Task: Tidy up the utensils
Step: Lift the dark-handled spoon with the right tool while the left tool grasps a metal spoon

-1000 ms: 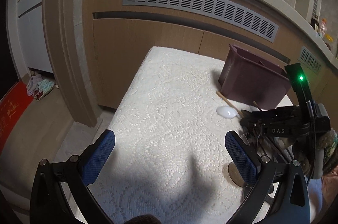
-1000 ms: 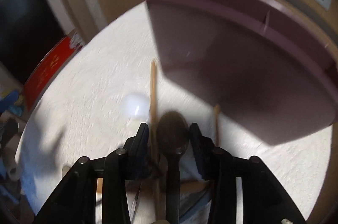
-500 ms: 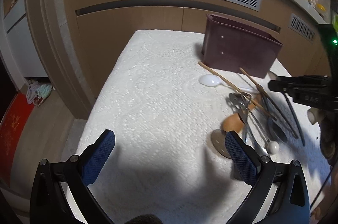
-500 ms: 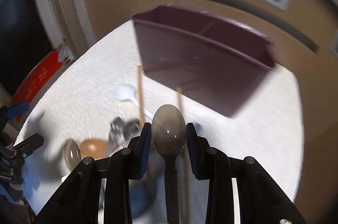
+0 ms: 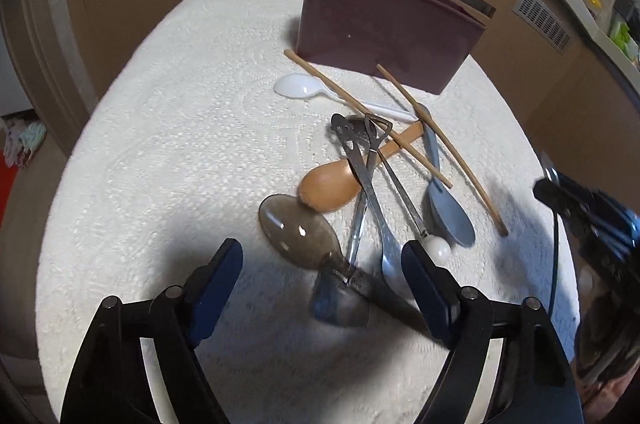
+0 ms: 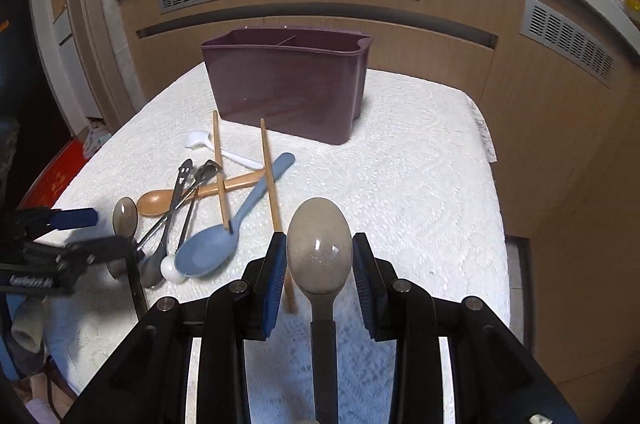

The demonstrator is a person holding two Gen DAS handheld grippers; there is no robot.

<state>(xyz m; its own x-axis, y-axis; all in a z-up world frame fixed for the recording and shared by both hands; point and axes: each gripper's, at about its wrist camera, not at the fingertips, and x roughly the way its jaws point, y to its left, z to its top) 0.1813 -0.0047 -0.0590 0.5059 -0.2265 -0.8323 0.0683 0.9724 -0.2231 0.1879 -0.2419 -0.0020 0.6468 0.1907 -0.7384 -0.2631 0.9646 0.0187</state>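
Maroon divided caddy upright near table's far edge, visible compartments hold nothing; utensil pile loose before it. Right gripper pinches translucent grey spoon, raised. Left gripper closing above pile's smoky spoon, not gripping

The smoky translucent spoon's handle is dissolving into blur between the left gripper's fingers. The right gripper is smearing at the left wrist view's right edge. The held grey spoon's handle is running off the bottom edge. The maroon utensil caddy's inside is staying hidden behind its wall.
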